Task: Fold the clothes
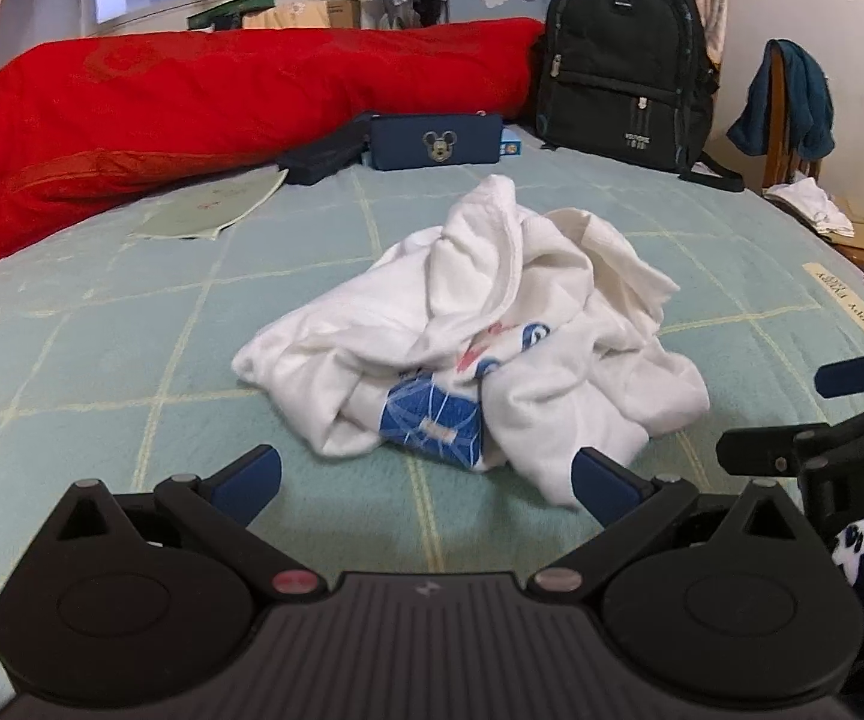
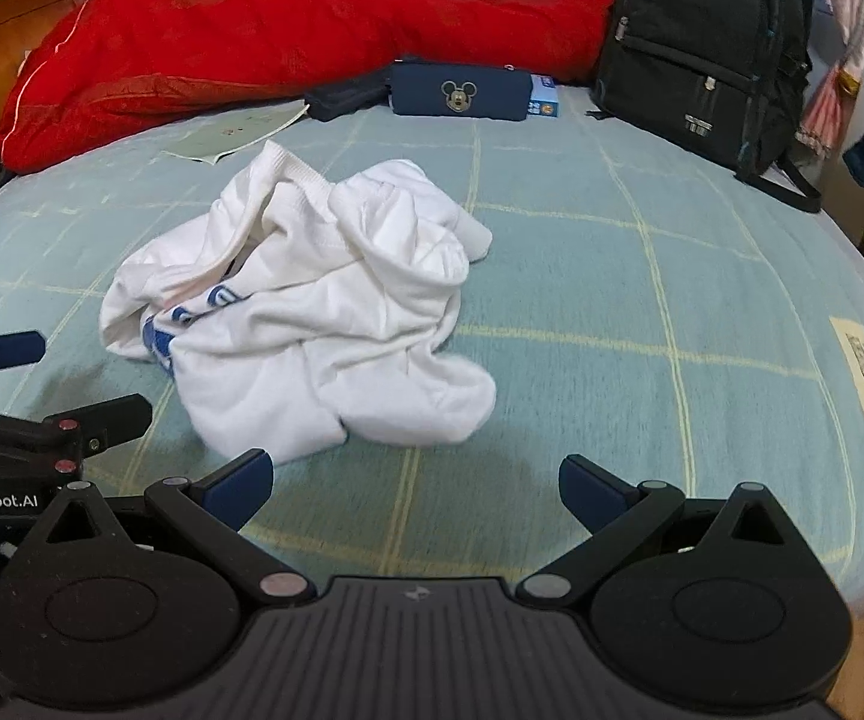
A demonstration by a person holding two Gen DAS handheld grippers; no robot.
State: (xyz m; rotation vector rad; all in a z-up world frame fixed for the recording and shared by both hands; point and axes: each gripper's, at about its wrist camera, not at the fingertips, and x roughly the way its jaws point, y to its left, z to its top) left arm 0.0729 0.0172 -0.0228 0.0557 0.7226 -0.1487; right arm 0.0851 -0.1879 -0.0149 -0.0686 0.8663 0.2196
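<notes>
Both grippers, left gripper (image 1: pixel 426 477) and right gripper (image 2: pixel 414 486), are hovering spread apart; white garment (image 1: pixel 492 324) is lying crumpled on the bed (image 1: pixel 102 360), no clear long axis.

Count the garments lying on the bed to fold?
1: a crumpled white shirt mid-bed, ahead of both open grippers, left gripper and right gripper. More could be bundled inside.

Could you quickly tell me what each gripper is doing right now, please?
Left gripper: open, holding nothing.
Right gripper: open, holding nothing.
</notes>
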